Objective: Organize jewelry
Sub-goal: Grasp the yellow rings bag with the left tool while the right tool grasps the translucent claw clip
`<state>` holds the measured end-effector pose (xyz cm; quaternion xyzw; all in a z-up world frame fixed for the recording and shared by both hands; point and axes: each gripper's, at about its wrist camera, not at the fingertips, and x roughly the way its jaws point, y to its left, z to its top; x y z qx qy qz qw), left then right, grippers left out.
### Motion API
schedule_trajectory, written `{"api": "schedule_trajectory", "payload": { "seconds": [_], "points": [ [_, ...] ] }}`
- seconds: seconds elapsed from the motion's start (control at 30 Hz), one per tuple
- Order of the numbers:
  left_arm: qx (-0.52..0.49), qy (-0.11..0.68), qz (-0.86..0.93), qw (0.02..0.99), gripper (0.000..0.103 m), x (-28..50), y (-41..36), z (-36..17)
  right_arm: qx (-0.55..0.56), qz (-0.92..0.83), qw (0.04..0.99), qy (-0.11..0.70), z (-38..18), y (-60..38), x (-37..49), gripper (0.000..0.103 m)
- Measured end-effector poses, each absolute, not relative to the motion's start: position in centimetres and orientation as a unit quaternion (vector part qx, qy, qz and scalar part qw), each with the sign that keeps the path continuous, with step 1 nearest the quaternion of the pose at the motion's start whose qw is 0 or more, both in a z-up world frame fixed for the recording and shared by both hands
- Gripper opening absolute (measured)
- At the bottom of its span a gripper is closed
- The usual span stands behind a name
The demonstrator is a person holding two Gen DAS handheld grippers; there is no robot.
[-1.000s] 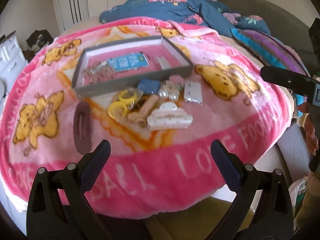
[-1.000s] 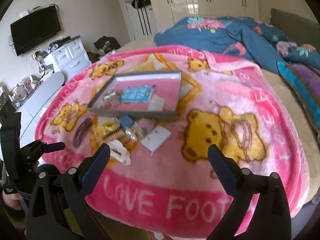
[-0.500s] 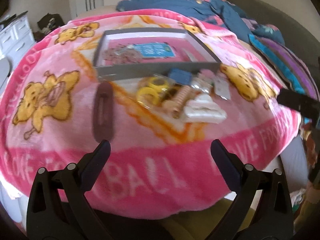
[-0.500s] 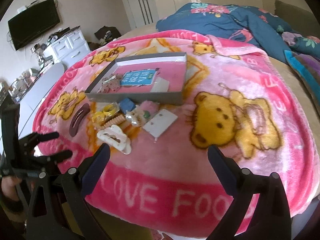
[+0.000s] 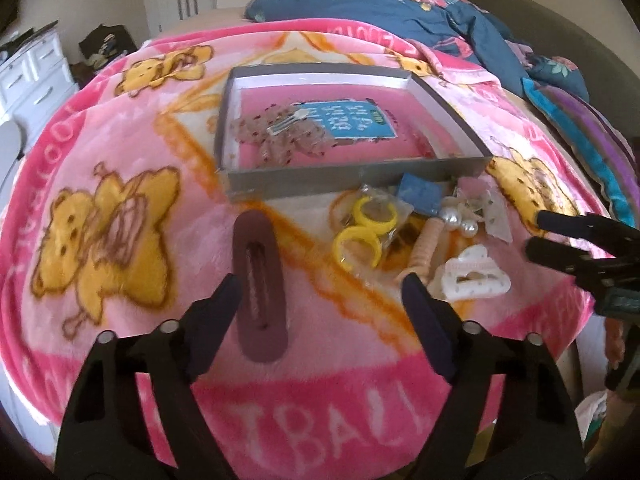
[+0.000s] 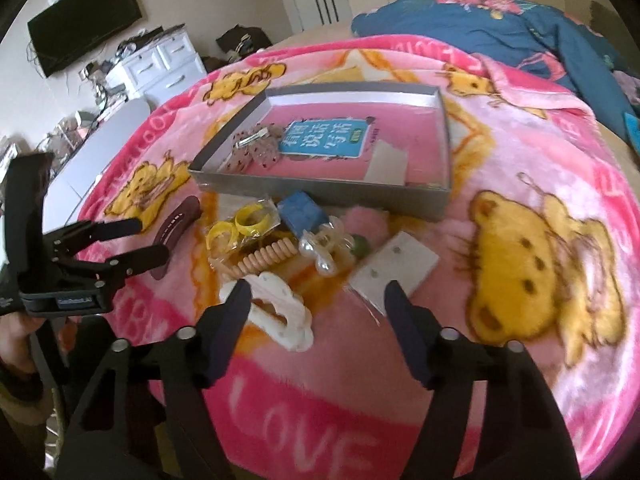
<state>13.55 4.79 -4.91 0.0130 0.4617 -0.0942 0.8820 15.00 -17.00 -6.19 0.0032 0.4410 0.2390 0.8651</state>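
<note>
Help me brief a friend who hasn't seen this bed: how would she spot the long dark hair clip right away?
Find the grey tray on the pink bear blanket, then look just in front of its near-left corner. The hair clip lies there alone on the blanket, left of the heap of small accessories. It is the only long, maroon, slotted oval; the neighbours are yellow rings and a white claw clip.

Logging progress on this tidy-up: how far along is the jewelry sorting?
Barely started. Done: one clear beaded piece with a clip lies in the gray tray. In hand: nothing; the left hand-held gripper and right hand-held gripper are open. Left: brown hair clip, yellow rings, white claw clip.
</note>
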Motion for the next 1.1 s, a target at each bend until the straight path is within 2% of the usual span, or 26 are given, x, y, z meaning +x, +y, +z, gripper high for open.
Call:
{"api": "schedule_trajectory", "payload": {
  "seconds": [0.07, 0.3, 0.7, 0.73, 0.77, 0.8, 0.97, 1.1],
  "points": [
    [0.02, 0.463, -0.107, 0.88, 0.065, 14.2, 4.3, -4.9, -0.004, 0.237, 0.862, 0.448, -6.9, -16.3, 16.3, 0.057],
    [0.049, 0.48, -0.129, 0.866, 0.06, 17.1, 2.6, -5.6, 0.008, 0.247, 0.847, 0.471, -8.5, -15.5, 19.4, 0.044],
    [0.056, 0.51, -0.151, 0.845, 0.06, 19.7, 1.4, -7.8, 0.003, 0.253, 0.843, 0.474, -10.1, -14.6, 21.1, 0.041],
    [0.053, 0.513, -0.154, 0.843, 0.058, 19.9, 1.3, -8.0, 0.005, 0.255, 0.844, 0.472, -10.0, -14.8, 21.0, 0.041],
    [0.055, 0.515, -0.156, 0.841, 0.057, 20.0, 1.1, -8.2, 0.007, 0.256, 0.845, 0.47, -10.0, -15.1, 20.8, 0.032],
    [0.061, 0.516, -0.158, 0.84, 0.053, 20.2, 0.8, -8.4, 0.009, 0.257, 0.845, 0.469, -9.8, -15.3, 20.7, 0.03],
    [0.077, 0.524, -0.17, 0.831, 0.048, 20.6, -0.2, -9.9, 0.03, 0.255, 0.851, 0.458, -9.1, -17.3, 19.6, 0.029],
    [0.058, 0.524, -0.179, 0.831, 0.039, 21.1, 0.2, -10.2, 0.048, 0.254, 0.858, 0.443, -8.1, -18.4, 18.9, 0.029]
  ]
}}
